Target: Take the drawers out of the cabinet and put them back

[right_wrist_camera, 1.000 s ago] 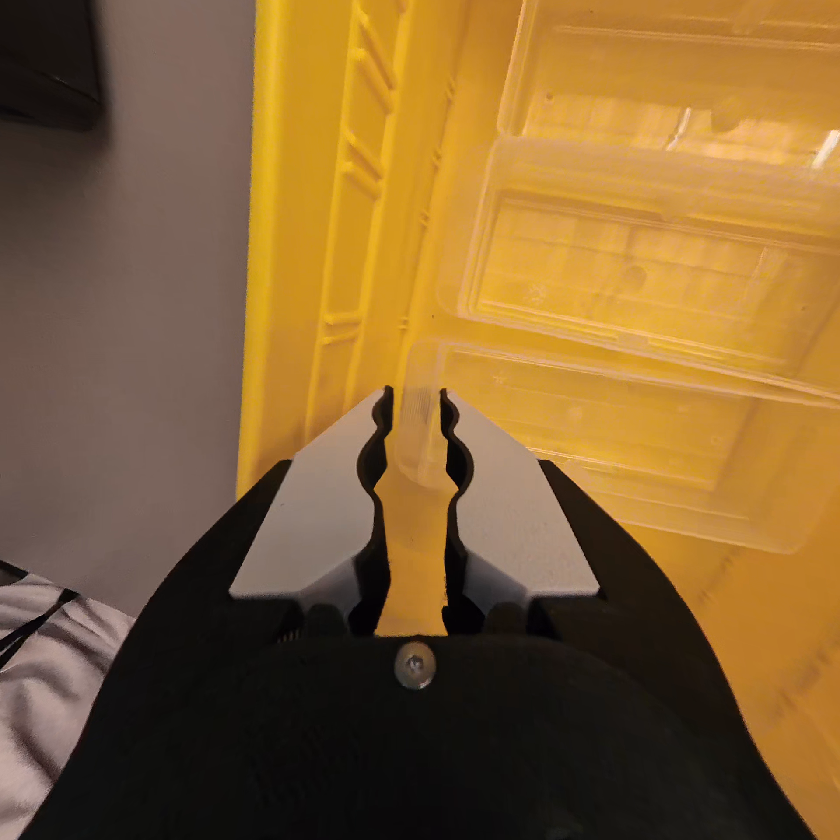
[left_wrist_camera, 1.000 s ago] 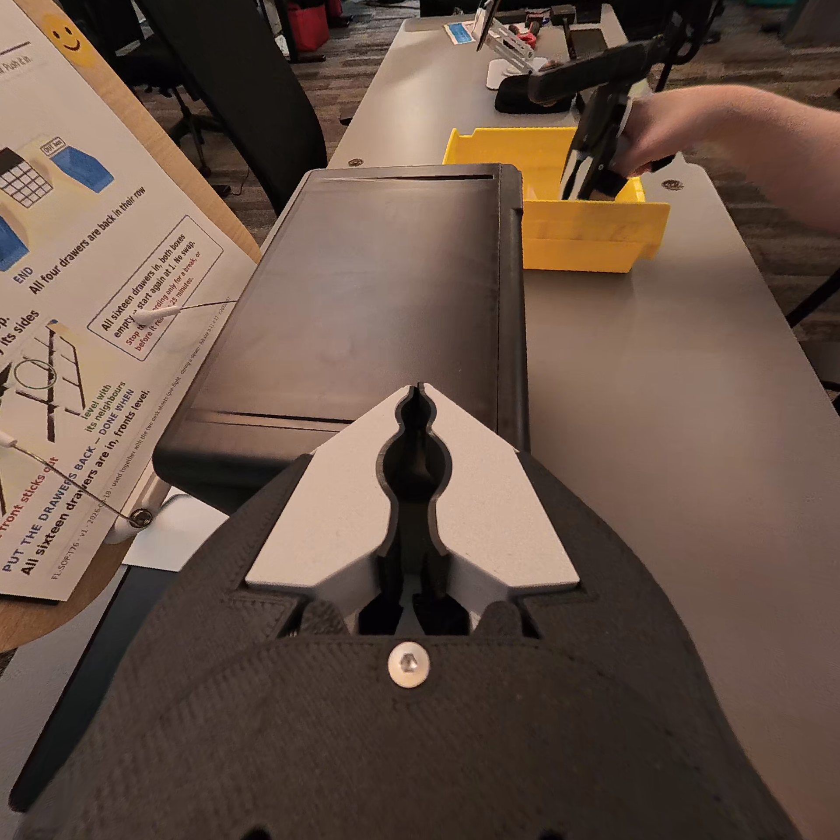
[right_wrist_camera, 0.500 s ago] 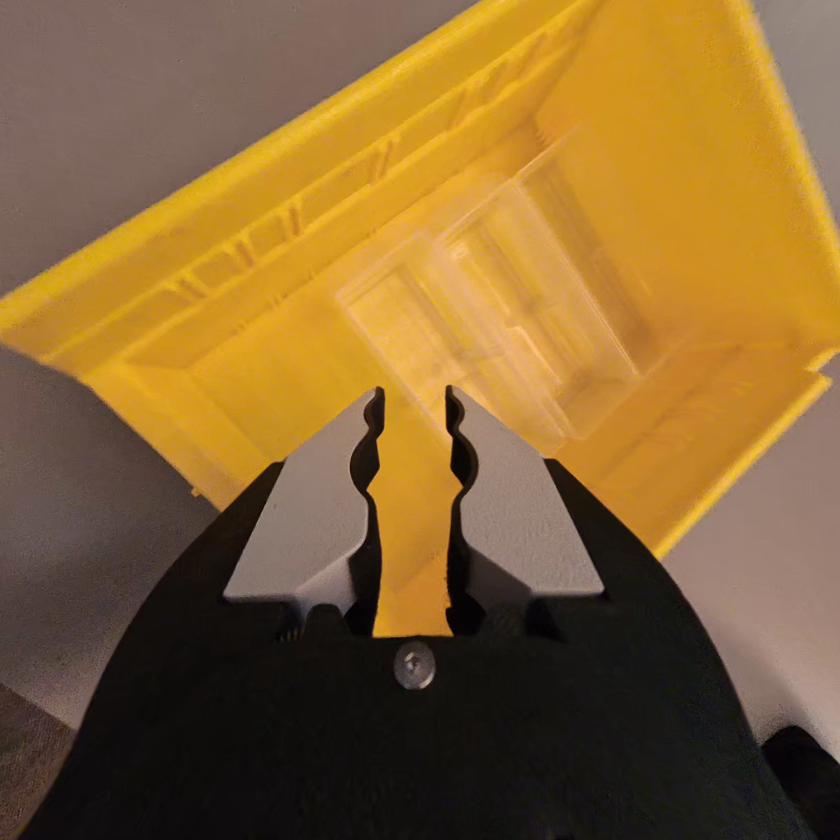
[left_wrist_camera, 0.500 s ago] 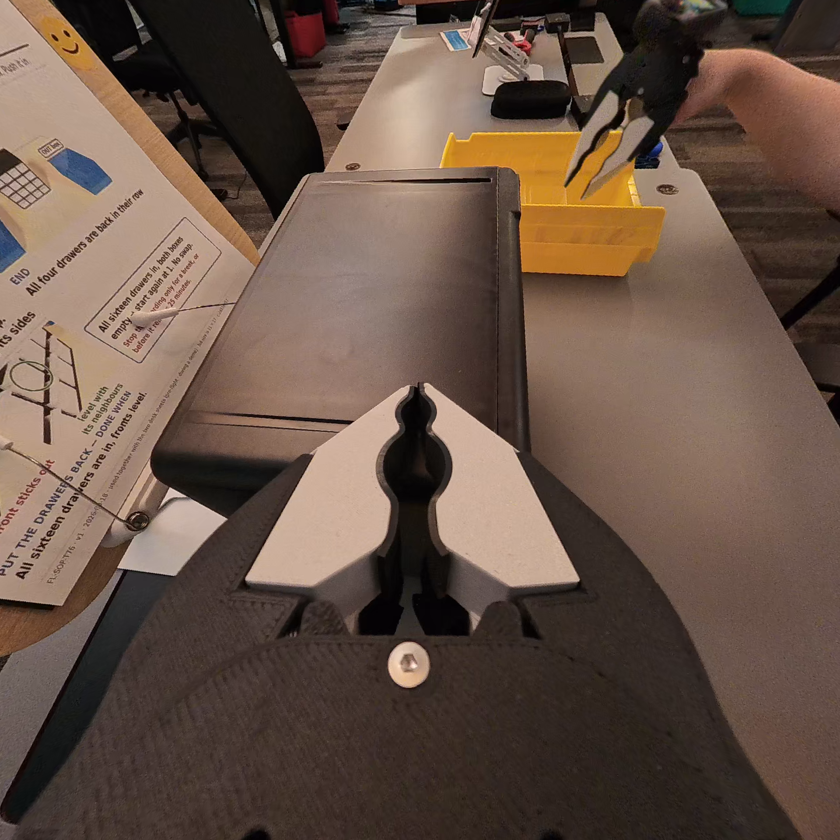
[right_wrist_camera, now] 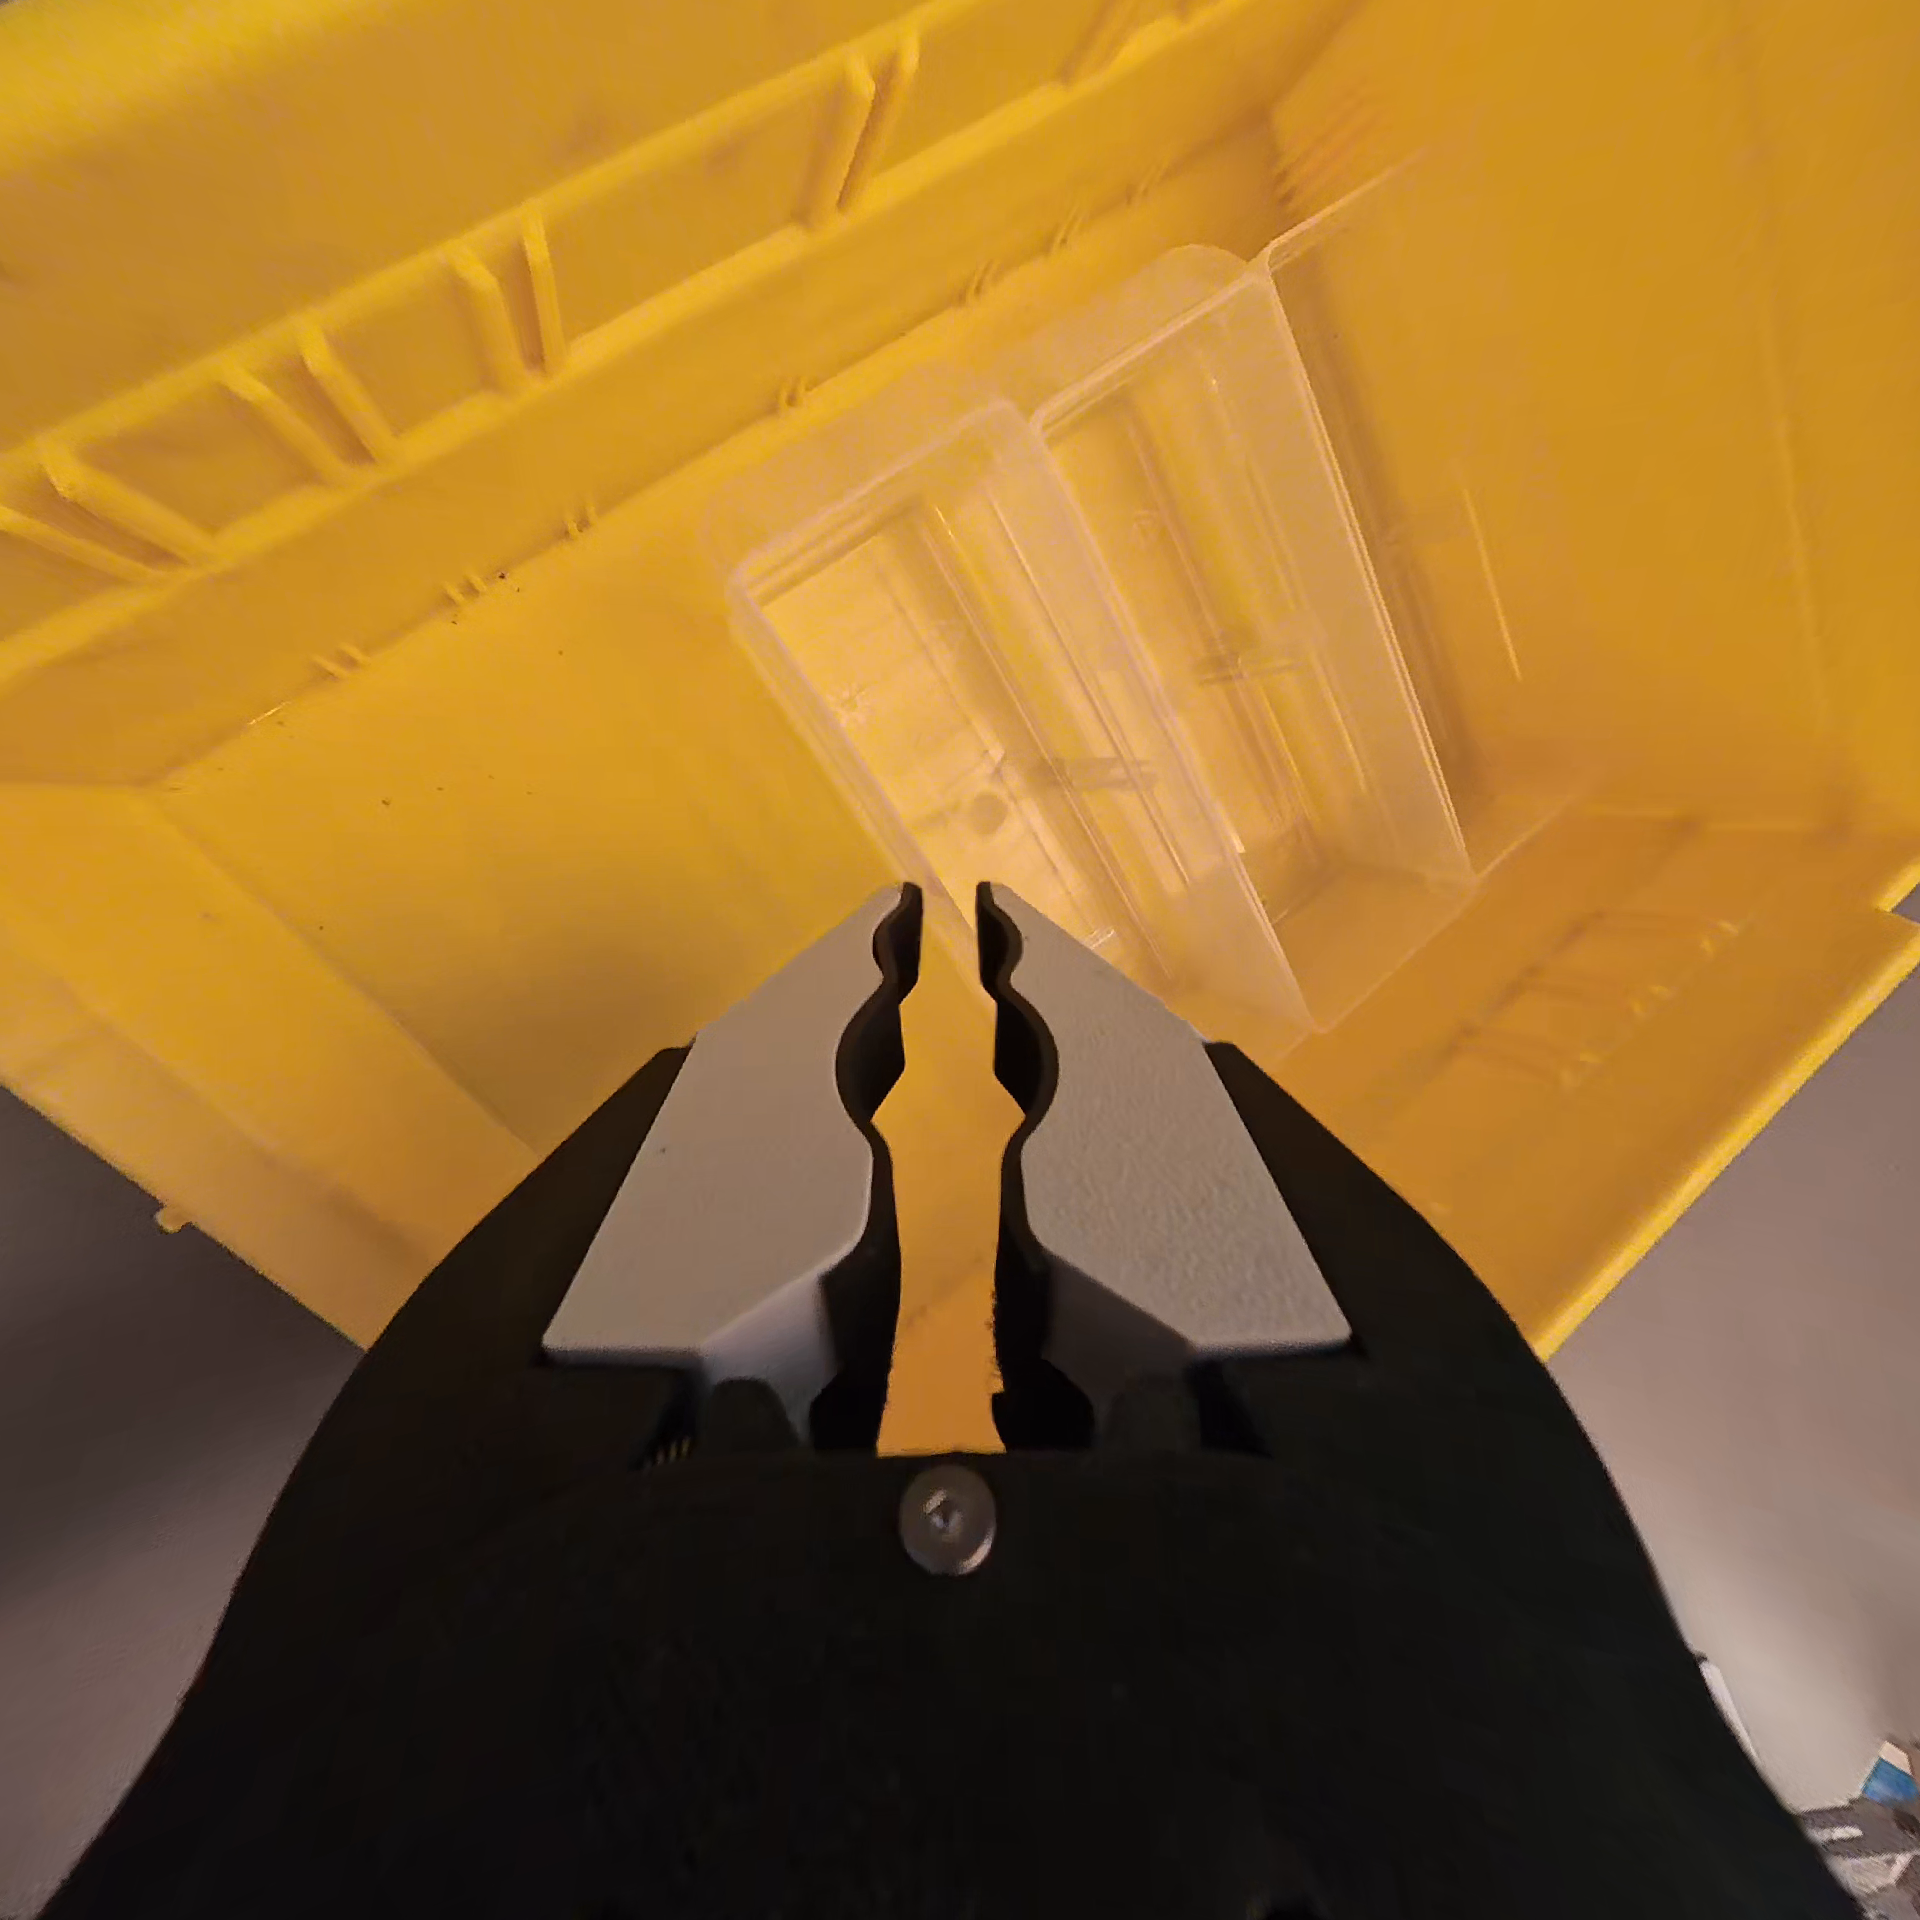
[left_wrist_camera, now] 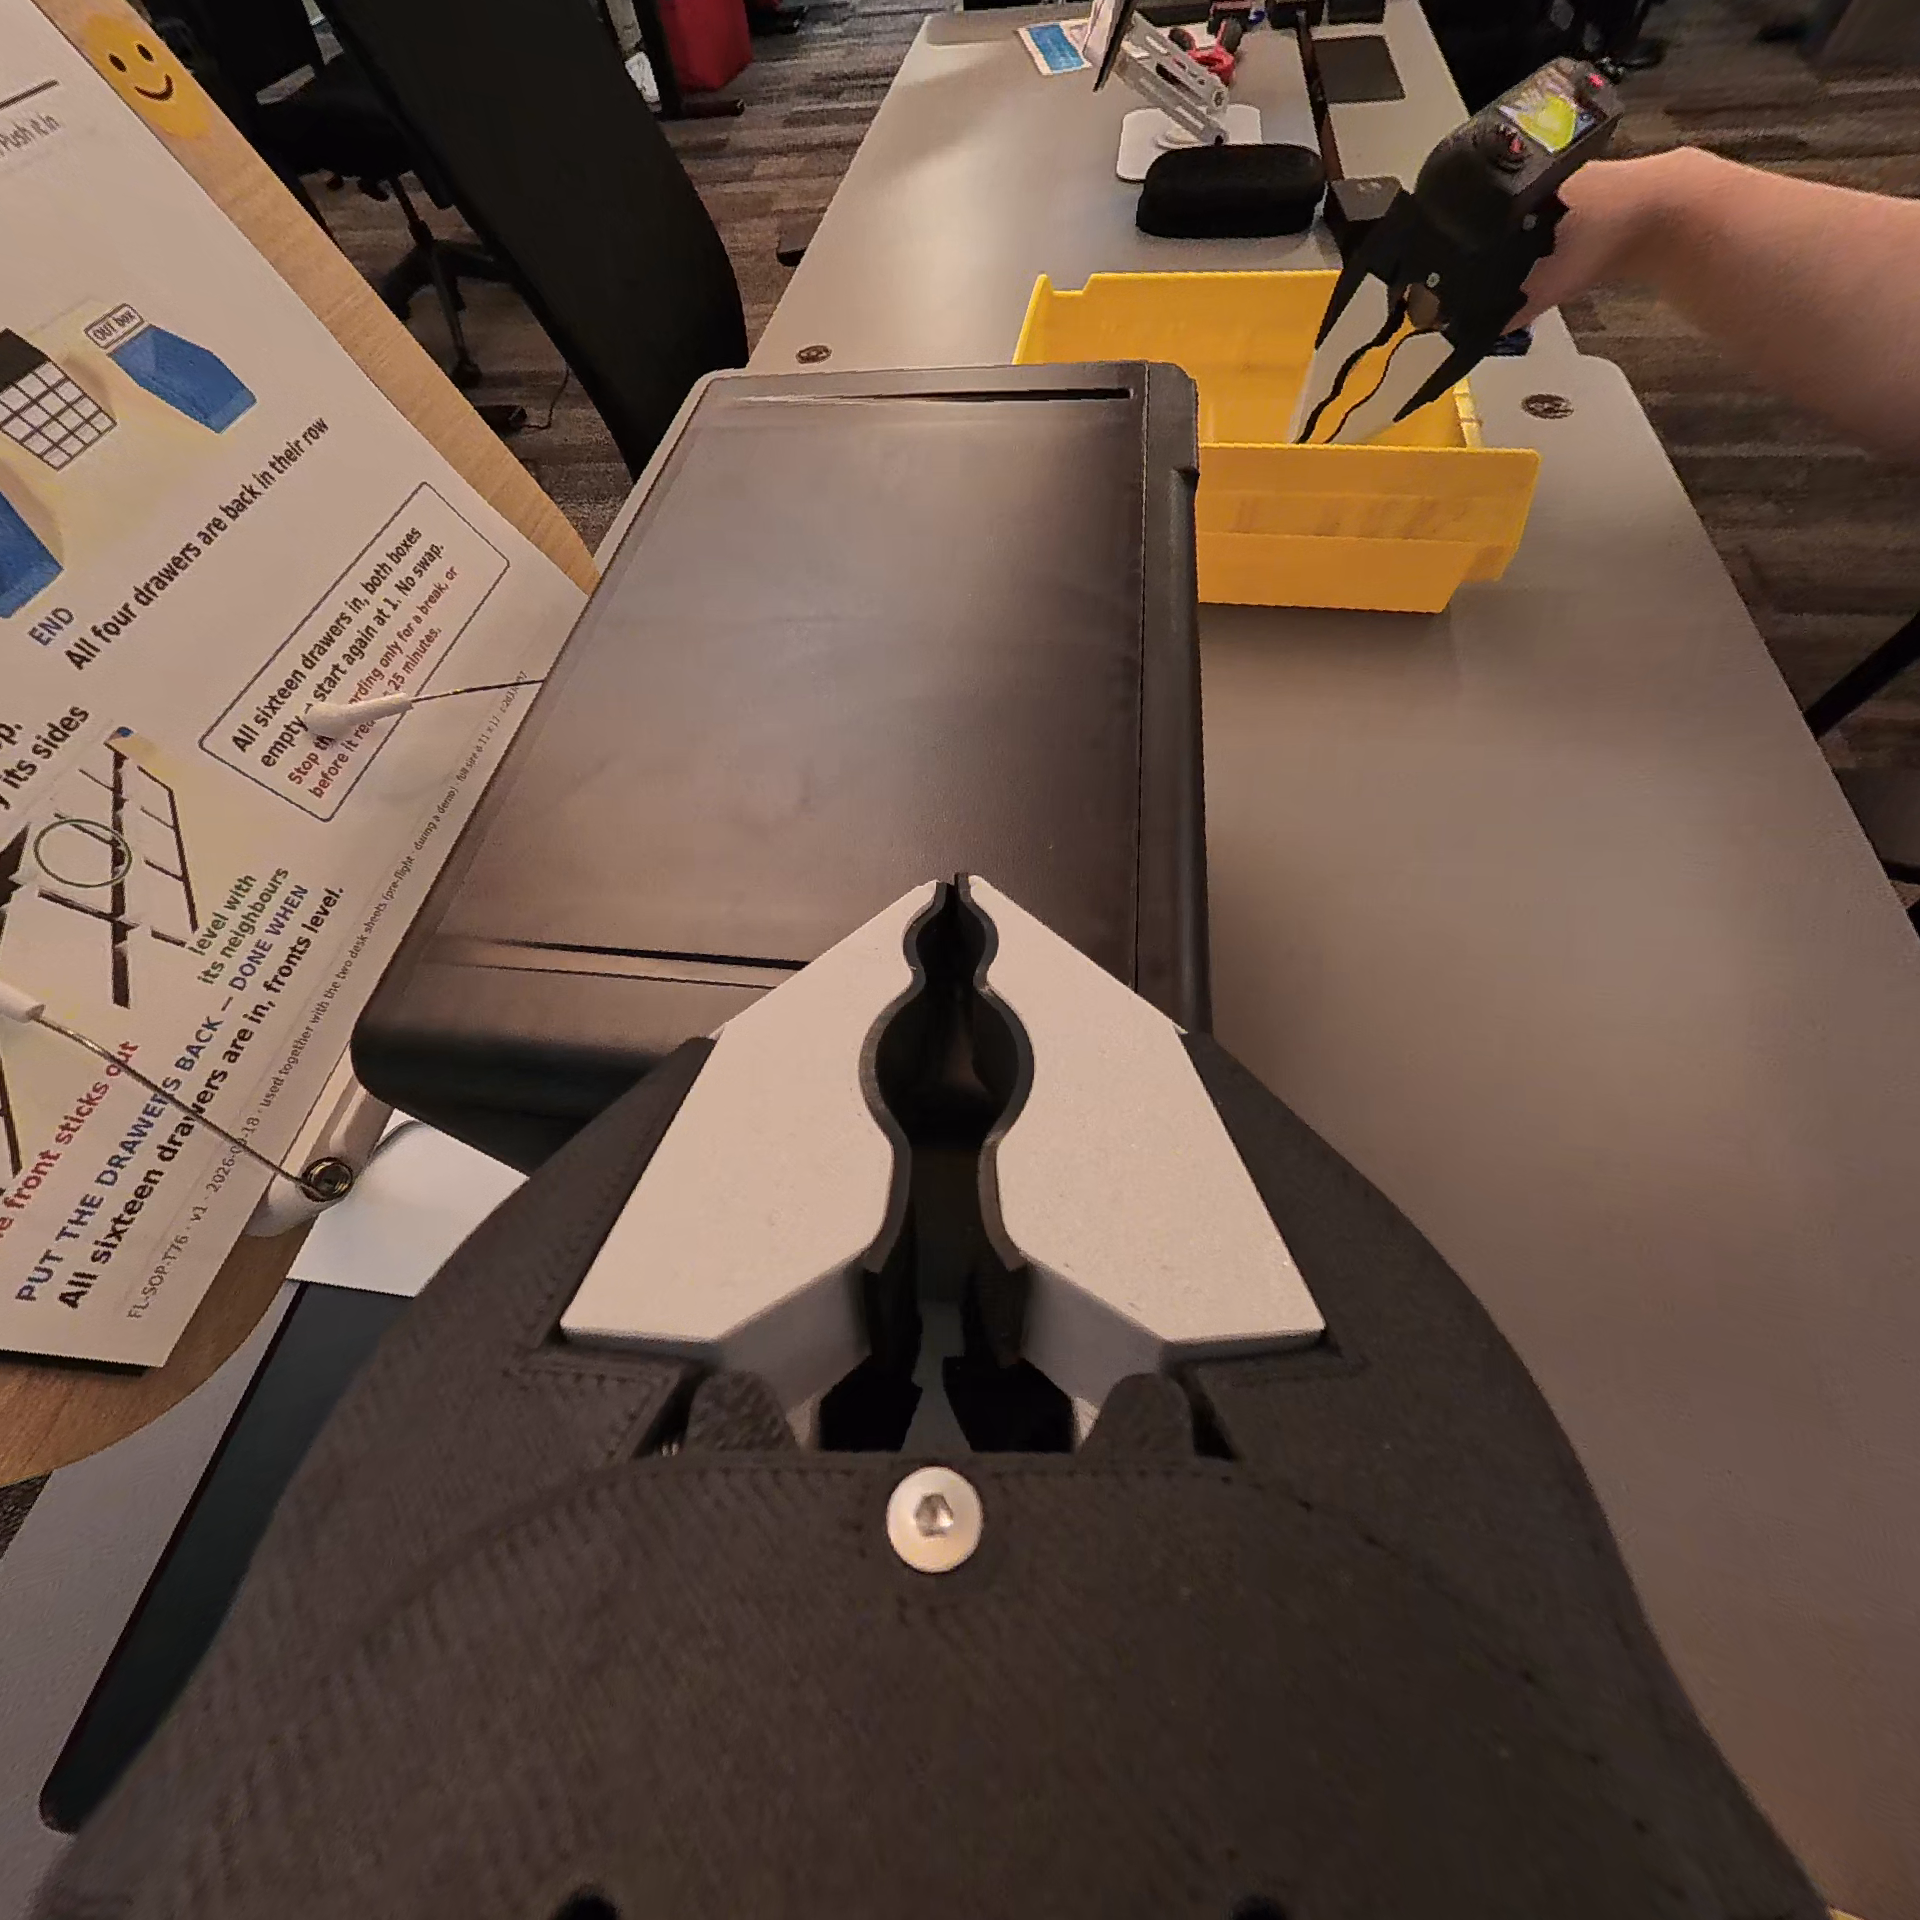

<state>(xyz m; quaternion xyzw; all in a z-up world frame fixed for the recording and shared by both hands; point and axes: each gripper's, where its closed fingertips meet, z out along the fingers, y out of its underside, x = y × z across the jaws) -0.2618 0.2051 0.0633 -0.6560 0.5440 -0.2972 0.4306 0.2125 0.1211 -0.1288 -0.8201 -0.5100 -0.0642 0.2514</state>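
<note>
Right wrist view: the right gripper (right_wrist_camera: 948,894) points down into a yellow plastic bin (right_wrist_camera: 436,883), its grey fingers (right_wrist_camera: 1143,1164) a little apart with nothing between them. Two clear plastic drawers (right_wrist_camera: 1101,665) lie side by side on the bin floor, just beyond the fingertips, toward the bin's lower-fronted end. In the left wrist view, the left gripper (left_wrist_camera: 956,883) has its fingers pressed together, empty, above the near end of the black plastic cabinet (left_wrist_camera: 831,665), which lies along the left edge of the grey table (left_wrist_camera: 1455,935). The bin stands just beside the cabinet's far right corner. A printed instruction sheet (left_wrist_camera: 177,727) leans at the left.
</note>
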